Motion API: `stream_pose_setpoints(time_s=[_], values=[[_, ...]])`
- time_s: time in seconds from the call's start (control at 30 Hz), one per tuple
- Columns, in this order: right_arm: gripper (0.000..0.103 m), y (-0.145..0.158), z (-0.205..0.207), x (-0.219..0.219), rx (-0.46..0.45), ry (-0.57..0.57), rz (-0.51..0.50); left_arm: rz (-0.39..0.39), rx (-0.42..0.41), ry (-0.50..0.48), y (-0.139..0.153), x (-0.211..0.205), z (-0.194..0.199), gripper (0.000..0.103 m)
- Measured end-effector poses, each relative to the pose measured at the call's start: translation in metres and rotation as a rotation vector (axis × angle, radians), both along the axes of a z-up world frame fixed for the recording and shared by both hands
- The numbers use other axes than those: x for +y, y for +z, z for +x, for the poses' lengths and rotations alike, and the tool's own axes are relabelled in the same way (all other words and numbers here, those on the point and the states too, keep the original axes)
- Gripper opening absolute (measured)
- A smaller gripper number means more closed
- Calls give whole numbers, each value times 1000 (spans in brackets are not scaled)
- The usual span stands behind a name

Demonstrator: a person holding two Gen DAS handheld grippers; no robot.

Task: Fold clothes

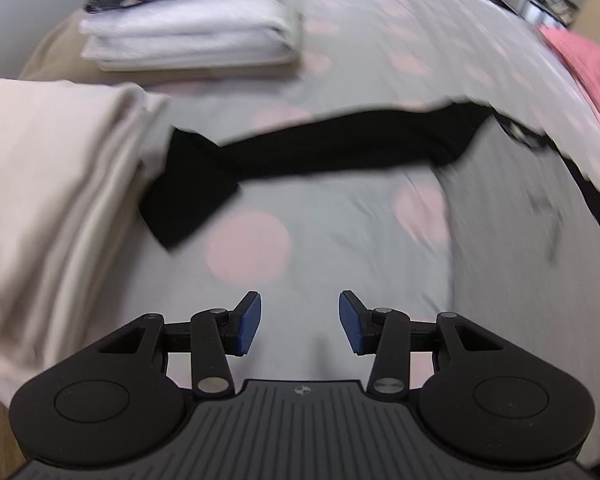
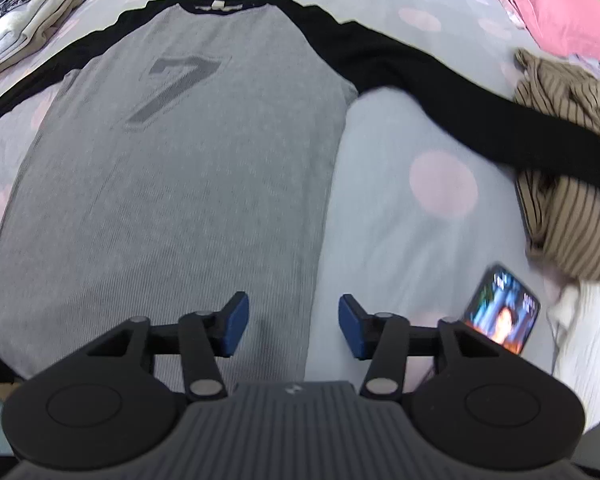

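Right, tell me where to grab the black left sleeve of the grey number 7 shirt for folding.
Grip the black sleeve at its cuff end, coming from above with the left gripper, probably best. The cuff lies flat on the dotted bedsheet, its end free beside the beige folded garment.

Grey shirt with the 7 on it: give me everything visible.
The shirt lies flat and unfolded on the spotted bedsheet, neckline away from the camera. Grey ribbed-looking knit body, a darker grey 7, black collar with a pale label, long black sleeves. Both sleeves are spread outward; one crosses onto a striped garment, the other's cuff ends beside folded beige cloth. Neither gripper holds it.
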State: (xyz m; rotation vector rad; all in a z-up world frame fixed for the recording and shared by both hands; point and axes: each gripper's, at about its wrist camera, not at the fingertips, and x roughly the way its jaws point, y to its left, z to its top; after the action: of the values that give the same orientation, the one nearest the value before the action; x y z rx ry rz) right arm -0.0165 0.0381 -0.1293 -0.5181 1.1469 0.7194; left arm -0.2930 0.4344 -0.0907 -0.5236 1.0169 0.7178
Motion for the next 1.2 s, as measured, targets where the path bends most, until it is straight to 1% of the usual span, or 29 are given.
stream_pose_setpoints(time_s=[0.17, 0.33, 0.43, 0.53, 0.57, 0.6, 0.63, 0.7, 0.77, 0.9, 1.03, 1.1, 1.2], values=[[56, -3, 14, 22, -5, 6, 35, 22, -29, 90, -10, 46, 14, 41], [56, -10, 23, 40, 0, 0, 65, 41, -34, 96, -24, 73, 31, 41], [56, -15, 26, 50, 11, -7, 72, 42, -12, 131, -34, 86, 38, 41], [56, -21, 29, 58, 22, -18, 70, 20, 19, 153, -49, 98, 43, 41], [56, -22, 30, 60, 24, -19, 69, 19, 30, 150, -53, 100, 44, 39], [56, -23, 30, 61, 25, -20, 67, 17, 42, 148, -57, 102, 46, 35], [56, -24, 30, 63, 24, -22, 66, 22, 54, 152, -59, 102, 45, 27], [56, -26, 31, 64, 20, -29, 62, 31, 68, 154, -61, 103, 45, 21], [56, -28, 33, 65, 17, -42, 59, 27, 63, 155, -56, 104, 43, 5], [56, -28, 33, 65, 28, -49, 65, 22, 9, 173, -35, 107, 37, 2], [56, -26, 30, 67, 26, -28, 69, 28, -72, 188, 1, 111, 27, 2], [56, -25, 29, 68, 24, -24, 72, 49, -102, 184, 23, 114, 22, 2], [56, -23, 29, 68, 24, -25, 77, 92, -124, 163, 57, 121, 17, 2]])
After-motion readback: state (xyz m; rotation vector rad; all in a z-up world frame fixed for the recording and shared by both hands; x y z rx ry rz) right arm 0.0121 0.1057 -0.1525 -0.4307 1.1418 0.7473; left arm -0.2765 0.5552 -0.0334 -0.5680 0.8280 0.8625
